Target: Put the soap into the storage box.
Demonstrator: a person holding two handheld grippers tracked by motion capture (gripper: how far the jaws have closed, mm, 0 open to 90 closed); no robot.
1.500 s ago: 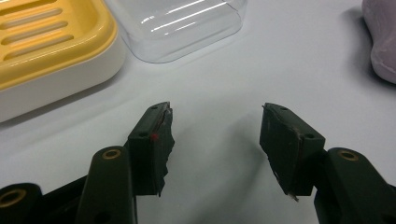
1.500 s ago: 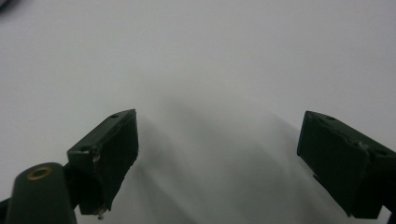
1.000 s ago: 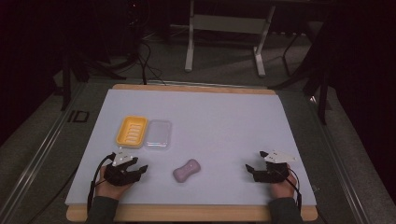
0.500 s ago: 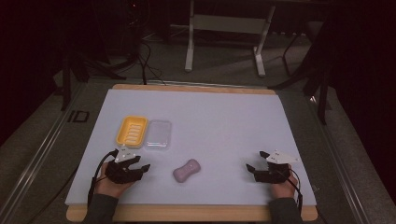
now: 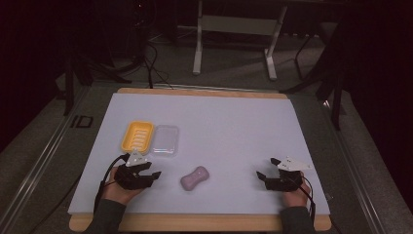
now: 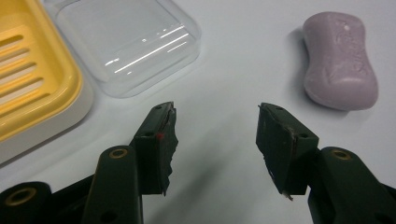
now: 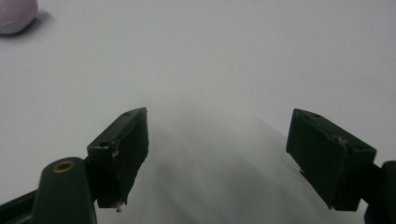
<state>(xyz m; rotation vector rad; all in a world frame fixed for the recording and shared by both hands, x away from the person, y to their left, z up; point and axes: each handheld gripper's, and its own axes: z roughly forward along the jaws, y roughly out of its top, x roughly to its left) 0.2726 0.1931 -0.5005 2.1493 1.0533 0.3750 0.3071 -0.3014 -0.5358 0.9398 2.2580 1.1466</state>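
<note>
A lilac bar of soap (image 5: 195, 178) lies on the white mat, between my two grippers. In the left gripper view the soap (image 6: 340, 60) sits ahead and to the right of the jaws. My left gripper (image 5: 152, 170) hovers low over the mat, just in front of a yellow slotted soap dish (image 5: 137, 136) and a clear plastic lid (image 5: 165, 140) beside it. The left gripper (image 6: 215, 109) is open with nothing between the jaws. At the mat's near right, my right gripper (image 5: 267, 168) is wide open and empty (image 7: 219, 114). The soap (image 7: 16, 14) peeks in at that view's top left corner.
The white mat (image 5: 219, 117) covers a wooden board (image 5: 204, 92) whose edge shows at front and back. A dark floor with cables and a metal table frame (image 5: 234, 24) lies beyond. Open mat stretches across the middle and far side.
My left gripper has lifted slightly and edged forward. The right gripper, the soap, the dish and the lid have stayed where they were.
</note>
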